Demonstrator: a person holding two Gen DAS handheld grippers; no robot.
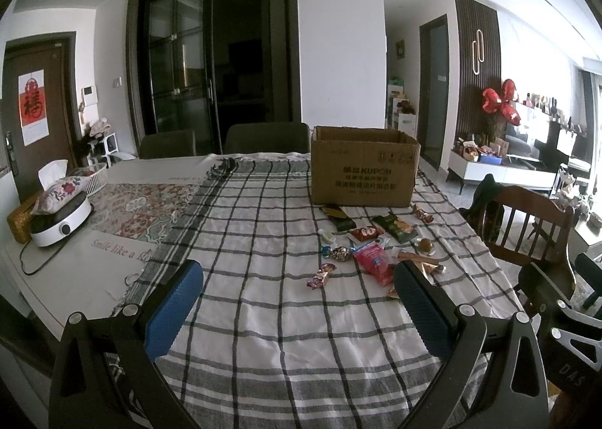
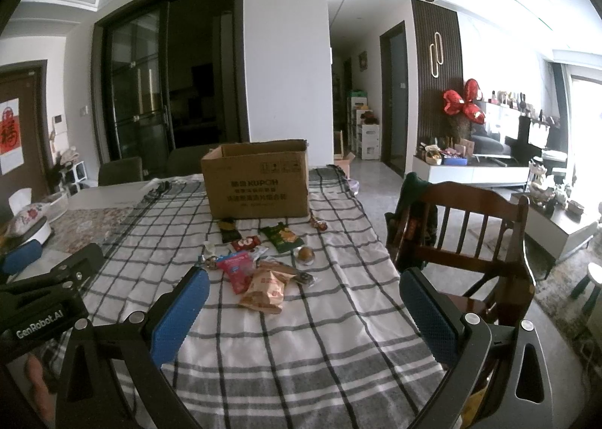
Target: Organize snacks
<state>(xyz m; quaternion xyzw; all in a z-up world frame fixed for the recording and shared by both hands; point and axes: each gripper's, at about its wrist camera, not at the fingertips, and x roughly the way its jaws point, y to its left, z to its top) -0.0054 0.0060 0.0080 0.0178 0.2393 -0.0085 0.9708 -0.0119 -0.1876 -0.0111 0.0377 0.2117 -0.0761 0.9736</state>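
I see the table [image 1: 263, 372] under a checked cloth [image 2: 301, 372] filling both views, with a wooden chair [image 2: 474, 225] standing just off its right edge. Toward the far side of the cloth sits an open cardboard box [image 1: 363, 175], upright, its flaps out of the way. Just in front of the box the snacks lie scattered in a loose cluster: a tan crinkled bag [image 2: 265, 289] nearest me, a pink packet [image 1: 372, 259] touching it, a green pouch [image 1: 395, 226] and a dark narrow pack [image 1: 340, 218] closer to the box, then a small round brown sweet [image 1: 426, 244] and a wrapped candy [image 1: 319, 276] lying a little apart on the left. My left gripper [image 1: 297, 289] is spread wide and carries nothing, hovering over bare cloth short of the cluster. My right gripper [image 2: 304, 297] is likewise released and unloaded, its blue pads [image 2: 177, 316] apart.
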